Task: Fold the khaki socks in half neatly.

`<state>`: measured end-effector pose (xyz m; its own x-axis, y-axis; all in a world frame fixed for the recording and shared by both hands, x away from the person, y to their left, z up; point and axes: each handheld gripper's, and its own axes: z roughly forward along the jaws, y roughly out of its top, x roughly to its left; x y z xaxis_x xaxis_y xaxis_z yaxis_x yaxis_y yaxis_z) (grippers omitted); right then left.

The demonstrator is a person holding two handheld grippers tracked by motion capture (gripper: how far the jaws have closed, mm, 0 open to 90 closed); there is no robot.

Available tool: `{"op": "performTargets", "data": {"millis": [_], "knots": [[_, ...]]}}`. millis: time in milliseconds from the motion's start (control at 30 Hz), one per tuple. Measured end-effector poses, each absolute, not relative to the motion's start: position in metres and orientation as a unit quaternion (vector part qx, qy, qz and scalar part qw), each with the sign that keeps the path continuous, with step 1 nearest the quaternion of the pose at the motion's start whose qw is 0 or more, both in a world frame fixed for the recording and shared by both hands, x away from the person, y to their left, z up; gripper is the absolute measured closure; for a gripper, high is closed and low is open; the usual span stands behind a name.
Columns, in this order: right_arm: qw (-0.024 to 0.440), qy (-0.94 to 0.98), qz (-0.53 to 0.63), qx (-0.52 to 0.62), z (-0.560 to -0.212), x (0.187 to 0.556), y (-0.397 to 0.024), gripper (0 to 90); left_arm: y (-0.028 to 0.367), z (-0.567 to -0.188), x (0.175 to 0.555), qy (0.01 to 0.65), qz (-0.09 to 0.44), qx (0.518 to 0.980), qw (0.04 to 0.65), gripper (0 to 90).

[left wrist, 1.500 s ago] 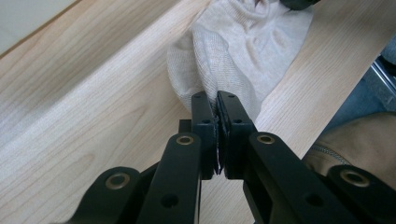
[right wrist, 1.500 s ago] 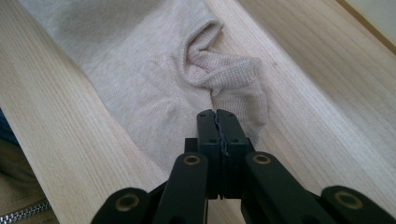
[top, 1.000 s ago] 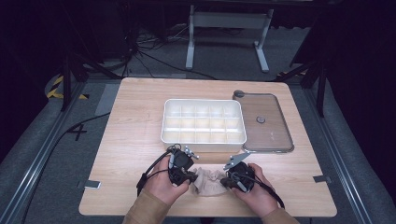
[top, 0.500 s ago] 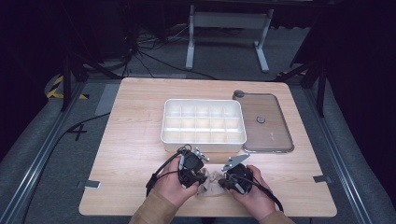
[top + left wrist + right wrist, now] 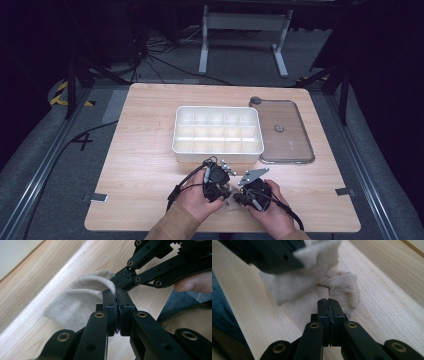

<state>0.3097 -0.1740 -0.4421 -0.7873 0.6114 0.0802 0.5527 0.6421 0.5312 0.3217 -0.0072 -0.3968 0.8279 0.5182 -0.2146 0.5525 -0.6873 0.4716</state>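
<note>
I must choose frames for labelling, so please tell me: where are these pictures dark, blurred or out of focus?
High view: the table is evenly lit and sharp, the floor around it dark. Left gripper view: the near claw arms are soft, the cloth clearer, with a bright band of glare on the wood. Right gripper view: the other claw at top is blurred, and its cloth corner too.

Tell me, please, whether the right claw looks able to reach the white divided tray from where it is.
Probably yes: bare tabletop lies between the right claw and the white divided tray, though it is shut on the beige cloth.
</note>
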Motion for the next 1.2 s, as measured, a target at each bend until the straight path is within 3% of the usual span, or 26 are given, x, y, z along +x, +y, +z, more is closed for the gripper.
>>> {"op": "performTargets", "data": {"millis": [733, 967, 1200], "knots": [[0.052, 0.902, 0.288, 0.318, -0.443, 0.309, -0.178, 89.7, -0.018, -0.413, 0.326, 0.290, -0.039, 0.922, 0.255, 86.6], [0.053, 0.896, 0.302, 0.323, -0.428, 0.306, -0.192, 89.7, -0.012, -0.402, 0.324, 0.285, -0.054, 0.914, 0.284, 71.3], [0.071, 0.886, 0.324, 0.323, -0.408, 0.307, -0.202, 89.8, 0.006, -0.388, 0.320, 0.291, -0.042, 0.905, 0.308, 72.5]]}}
